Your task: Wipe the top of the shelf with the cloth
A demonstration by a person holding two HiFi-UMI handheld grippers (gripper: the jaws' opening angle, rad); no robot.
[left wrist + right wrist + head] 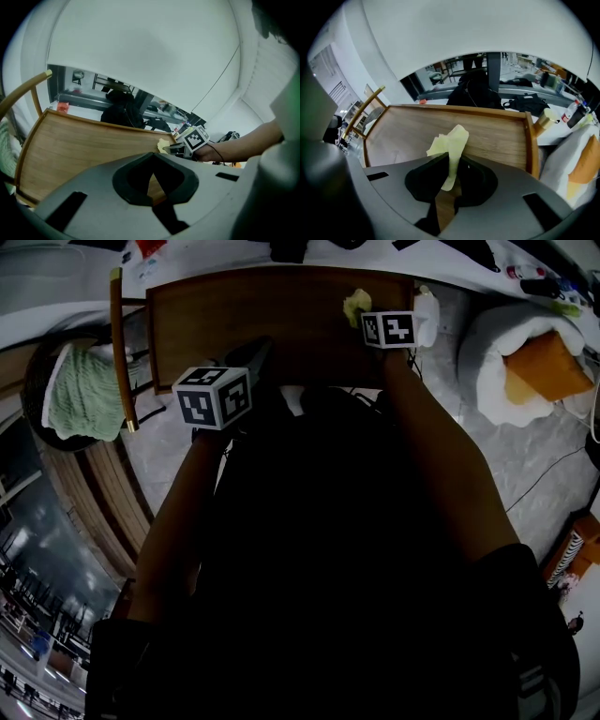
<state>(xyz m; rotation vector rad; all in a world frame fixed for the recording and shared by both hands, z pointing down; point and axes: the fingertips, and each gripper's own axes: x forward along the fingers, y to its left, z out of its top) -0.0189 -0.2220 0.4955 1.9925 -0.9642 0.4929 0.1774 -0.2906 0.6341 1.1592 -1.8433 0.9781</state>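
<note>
The shelf's wooden top [281, 315] lies in front of me, and it fills the middle of the left gripper view [84, 145] and the right gripper view [497, 129]. My right gripper [364, 315] [450, 159] is shut on a pale yellow cloth [355, 306] [452, 138], whose crumpled end sticks out past the jaws over the shelf's right part. My left gripper [257, 352] [153, 159] hovers over the near middle of the shelf, shut with nothing in it. In the left gripper view the right gripper [174, 149] and the cloth [163, 145] show at the shelf's right edge.
A brass rail post [120, 352] runs along the shelf's left side. Beyond it a green knitted fabric [82, 390] lies in a round basket. To the right a white cushion [511, 352] holds an orange object [544, 367]. Cables trail over the floor at the right.
</note>
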